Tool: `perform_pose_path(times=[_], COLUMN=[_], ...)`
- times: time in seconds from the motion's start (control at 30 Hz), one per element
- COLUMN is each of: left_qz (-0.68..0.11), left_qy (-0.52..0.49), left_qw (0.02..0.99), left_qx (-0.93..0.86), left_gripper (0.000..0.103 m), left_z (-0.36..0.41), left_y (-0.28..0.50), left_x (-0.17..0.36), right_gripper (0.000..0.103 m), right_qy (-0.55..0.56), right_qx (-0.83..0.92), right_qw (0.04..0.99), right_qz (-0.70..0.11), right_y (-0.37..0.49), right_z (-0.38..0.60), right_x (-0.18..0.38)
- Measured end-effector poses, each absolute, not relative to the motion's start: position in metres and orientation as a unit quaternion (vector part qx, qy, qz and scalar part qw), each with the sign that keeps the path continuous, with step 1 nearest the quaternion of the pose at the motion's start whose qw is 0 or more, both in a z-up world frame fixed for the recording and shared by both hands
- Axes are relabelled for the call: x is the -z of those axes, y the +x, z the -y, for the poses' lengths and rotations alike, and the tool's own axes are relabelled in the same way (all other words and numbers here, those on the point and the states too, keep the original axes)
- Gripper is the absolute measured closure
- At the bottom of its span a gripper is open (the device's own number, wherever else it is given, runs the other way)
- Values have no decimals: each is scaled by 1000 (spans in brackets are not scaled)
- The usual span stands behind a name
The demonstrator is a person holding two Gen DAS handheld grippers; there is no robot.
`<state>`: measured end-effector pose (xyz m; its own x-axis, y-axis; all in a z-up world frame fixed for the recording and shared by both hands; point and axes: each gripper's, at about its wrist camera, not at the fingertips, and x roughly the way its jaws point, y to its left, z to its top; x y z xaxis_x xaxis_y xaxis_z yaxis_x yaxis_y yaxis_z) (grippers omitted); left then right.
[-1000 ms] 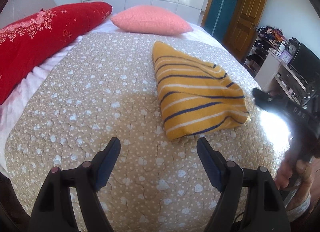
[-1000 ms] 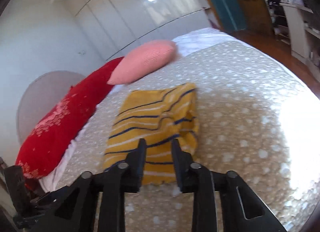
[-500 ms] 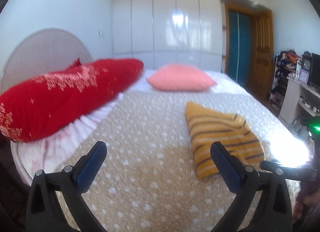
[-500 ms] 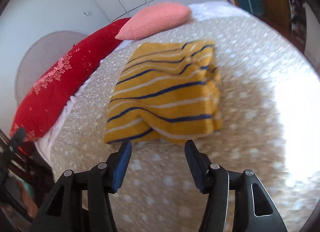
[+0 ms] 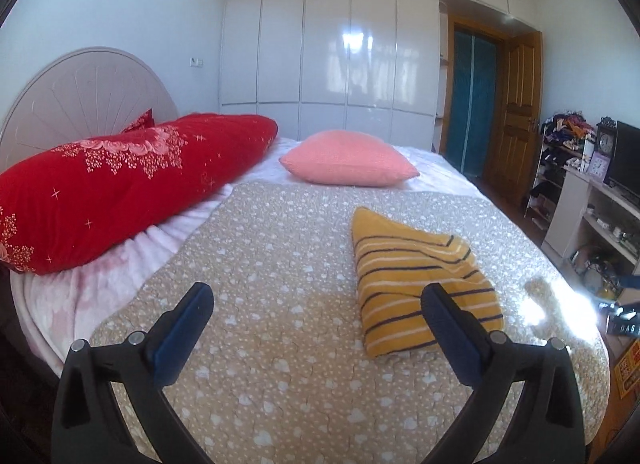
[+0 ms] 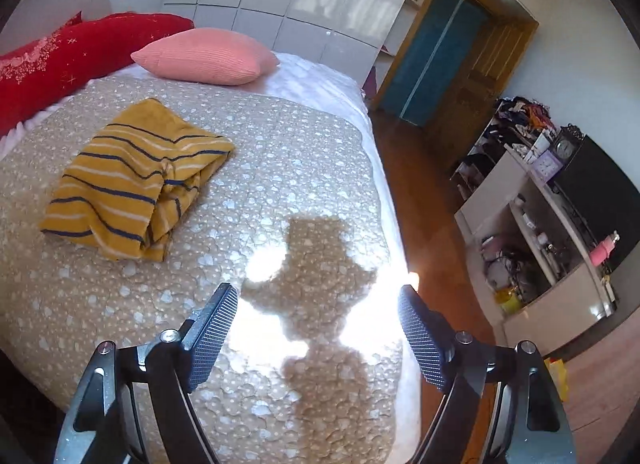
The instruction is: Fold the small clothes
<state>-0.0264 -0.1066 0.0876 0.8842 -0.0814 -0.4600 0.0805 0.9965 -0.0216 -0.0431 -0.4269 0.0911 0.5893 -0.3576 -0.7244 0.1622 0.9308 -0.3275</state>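
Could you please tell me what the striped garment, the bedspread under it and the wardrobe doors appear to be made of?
Striped garment: soft knit, probably cotton jersey; it slumps in limp, matte folds.
Bedspread: quilted fabric, matte; stitched seams puff its beige heart print into small pads.
Wardrobe doors: glossy white panels, perhaps lacquered board or acrylic; they mirror the window light sharply.

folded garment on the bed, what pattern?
Mustard yellow garment with thin navy and white stripes; clearest in the right wrist view.
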Motion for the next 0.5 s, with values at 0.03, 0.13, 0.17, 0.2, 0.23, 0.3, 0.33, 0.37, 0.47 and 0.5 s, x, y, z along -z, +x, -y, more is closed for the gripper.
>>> perform_pose_path(times=[0.03, 0.13, 0.17, 0.2, 0.23, 0.3, 0.33, 0.37, 0.47, 0.5], left_qz=[-242, -258, -261, -265, -271, -287, -293, -304, -320, -325], left_qy=[4, 37, 47, 51, 53, 49, 48, 45, 43, 43], left_qw=[969, 965, 963, 962, 960, 955, 954, 950, 944, 942], left_qx=[42, 38, 34, 36, 39, 47, 50, 57, 64, 69], left_gripper=[0, 0, 0, 0, 0, 0, 0, 0, 0, 0], left_z=[108, 117, 120, 121, 122, 123, 124, 125, 129, 130], left_y=[-26, -24, -24, -25, -25, -22, -21, -20, -18, -17], left_x=[-86, -77, -74, -72, -69, -65, -63, -60, -54, -51], right_gripper=[18, 18, 18, 18, 18, 18, 18, 18, 18, 18], right_qy=[-106, -84, -71, -52, -34, -5, 1, 4, 16, 22], right_qx=[134, 96, 81, 65, 52, 32, 26, 22, 10, 7], right_qw=[885, 888, 888, 889, 890, 891, 891, 890, 888, 887], right_qz=[-432, -443, -446, -450, -452, -453, -454, -455, -460, -461], right_y=[-43, -41, -38, -34, -31, -29, -26, -23, -20, -21], right_z=[421, 392, 385, 376, 370, 355, 348, 341, 328, 324], right_x=[-81, -49, -39, -29, -22, -12, -7, -3, 6, 9])
